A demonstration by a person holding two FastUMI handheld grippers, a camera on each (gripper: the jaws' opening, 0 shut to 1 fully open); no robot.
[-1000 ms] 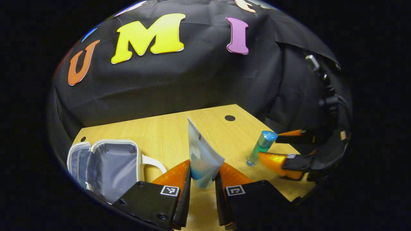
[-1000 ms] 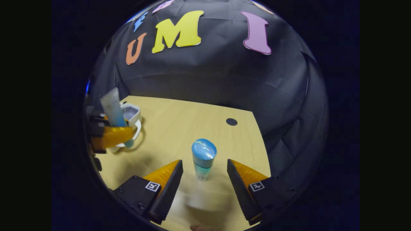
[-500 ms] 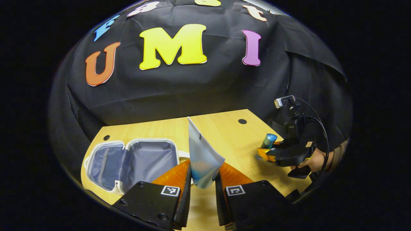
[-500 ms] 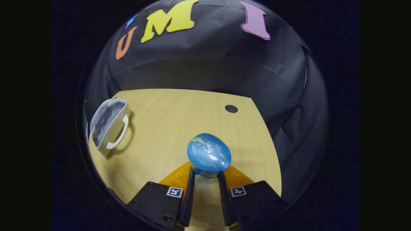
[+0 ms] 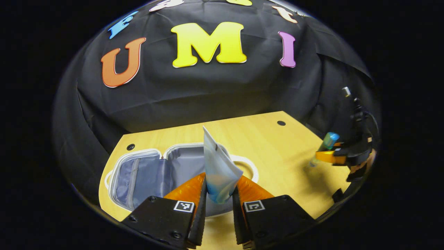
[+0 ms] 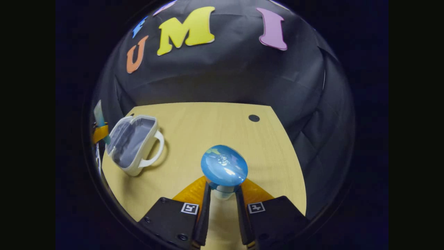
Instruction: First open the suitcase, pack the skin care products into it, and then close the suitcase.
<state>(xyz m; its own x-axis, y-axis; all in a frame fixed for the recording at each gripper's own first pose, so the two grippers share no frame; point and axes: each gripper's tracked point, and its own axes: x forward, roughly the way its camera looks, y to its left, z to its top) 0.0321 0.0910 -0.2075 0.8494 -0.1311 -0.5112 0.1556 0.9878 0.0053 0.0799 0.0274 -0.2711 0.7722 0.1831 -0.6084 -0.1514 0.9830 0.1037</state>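
Observation:
My left gripper [image 5: 219,190] is shut on a white and blue tube [image 5: 216,163], held upright above the near edge of the open suitcase [image 5: 145,172]. The small white suitcase lies flat with its grey lining up and its handle [image 5: 248,165] to the right. My right gripper [image 6: 222,192] is shut on a bottle with a shiny blue cap [image 6: 224,166], lifted above the wooden table [image 6: 208,128]. In the left gripper view that bottle [image 5: 324,146] and the right gripper [image 5: 334,156] sit at the far right. In the right gripper view the suitcase [image 6: 133,142] and the tube [image 6: 100,116] are at the far left.
A round cable hole [image 5: 281,123] sits near the table's back right corner, another hole [image 5: 130,147] at the back left. The booth's black cloth wall [image 5: 208,90] rises right behind the table. A hand [image 5: 362,165] holds the right gripper at the right edge.
My left gripper has carried the tube leftward until it hangs over the suitcase. My right gripper closed on the bottle and has lifted it off the table.

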